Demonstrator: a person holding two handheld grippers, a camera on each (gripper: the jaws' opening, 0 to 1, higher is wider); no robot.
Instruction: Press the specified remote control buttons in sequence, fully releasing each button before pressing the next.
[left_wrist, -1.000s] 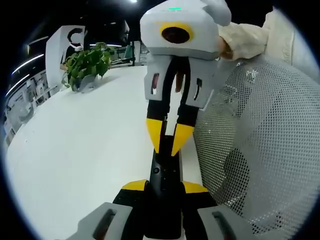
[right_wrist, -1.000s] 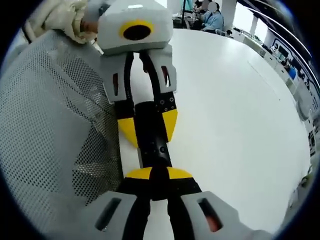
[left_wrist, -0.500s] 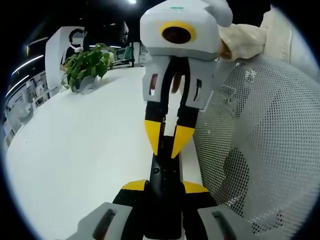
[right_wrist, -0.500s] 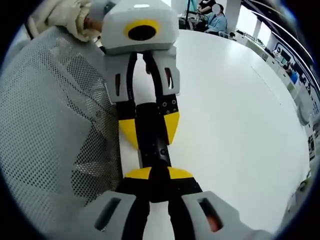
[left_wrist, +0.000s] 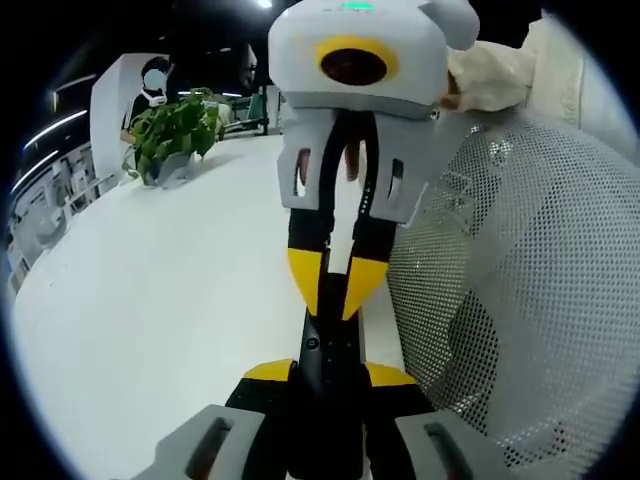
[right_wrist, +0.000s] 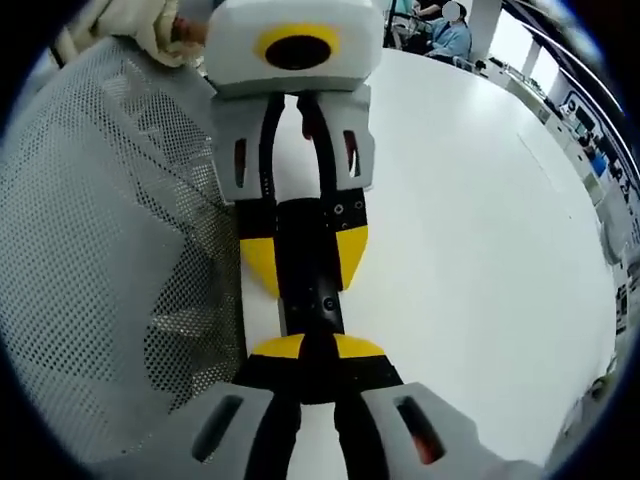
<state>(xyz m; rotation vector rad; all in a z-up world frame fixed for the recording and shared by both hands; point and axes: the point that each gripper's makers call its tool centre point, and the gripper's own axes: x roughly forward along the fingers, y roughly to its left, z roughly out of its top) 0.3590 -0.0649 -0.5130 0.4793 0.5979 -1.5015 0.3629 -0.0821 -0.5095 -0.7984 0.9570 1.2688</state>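
Left gripper (left_wrist: 318, 378): its yellow-tipped jaws are closing on either side of the black remote control (left_wrist: 327, 355), gripping the near end so the slim body is pointing straight ahead and its button face is staying exposed.
Remote control: it is running forward from between the left gripper's jaws, held just above the white table (left_wrist: 150, 300); a small round button is showing on its face just beyond the jaw tips.
Right gripper (left_wrist: 334, 285): in the left gripper view it is coming in from straight ahead, nose to nose, its two yellow tips drawn close into a narrow V and angling down onto the remote's far part, likely so the tips are acting as one pressing point.
Right gripper's own view: its jaws (right_wrist: 305, 350) are sitting nearly together over the remote (right_wrist: 312, 280), and the left gripper (right_wrist: 300, 245) is facing it, clamped on the remote's other end.
Contact: the tips are touching or just above the face; whether a button is being pressed cannot be told.
White mesh object (left_wrist: 520, 300): it is standing just beside the remote, to the left gripper's right.
Sleeve (left_wrist: 490, 75): a cream cuff is showing behind the right gripper's body.
Far: a potted plant (left_wrist: 175, 130) is sitting well ahead, to the left gripper's left.
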